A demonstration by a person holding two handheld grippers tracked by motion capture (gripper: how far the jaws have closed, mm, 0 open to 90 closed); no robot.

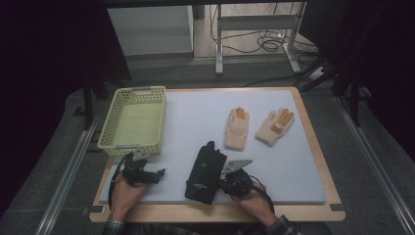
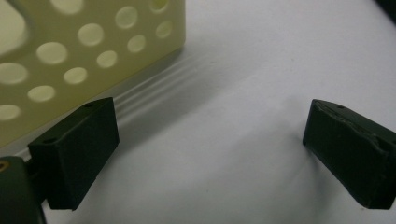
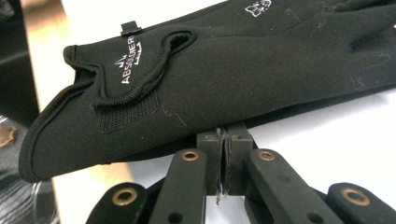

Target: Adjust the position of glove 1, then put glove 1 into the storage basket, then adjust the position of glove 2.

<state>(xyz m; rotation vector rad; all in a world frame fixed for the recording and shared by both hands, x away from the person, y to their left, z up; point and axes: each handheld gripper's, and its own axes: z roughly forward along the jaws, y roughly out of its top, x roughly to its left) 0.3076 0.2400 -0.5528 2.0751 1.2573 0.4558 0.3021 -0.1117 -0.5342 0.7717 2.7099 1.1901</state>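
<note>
You are dealing with a soft, light black glove (image 1: 206,172) that will fold and droop the moment it leaves the table (image 1: 293,161), so expect it to hang and swing rather than stay flat. The fabric looks smooth and a little slick; a thin pinch may slip. The thicker stitched cuff edge (image 3: 140,79) is probably your surest hold, though you have taken the long side edge instead.

Your right gripper (image 3: 225,140) is clenched on that edge, jaws pressed together with only a thin lip of fabric between them. Your left gripper (image 2: 210,140) hangs released, jaws wide apart over bare table, just beside the pale green basket (image 1: 134,122).

The glove lies flat near the front edge, between your two hands, matte black with white lettering at the cuff, a mesh patch and a small pull tab.
</note>
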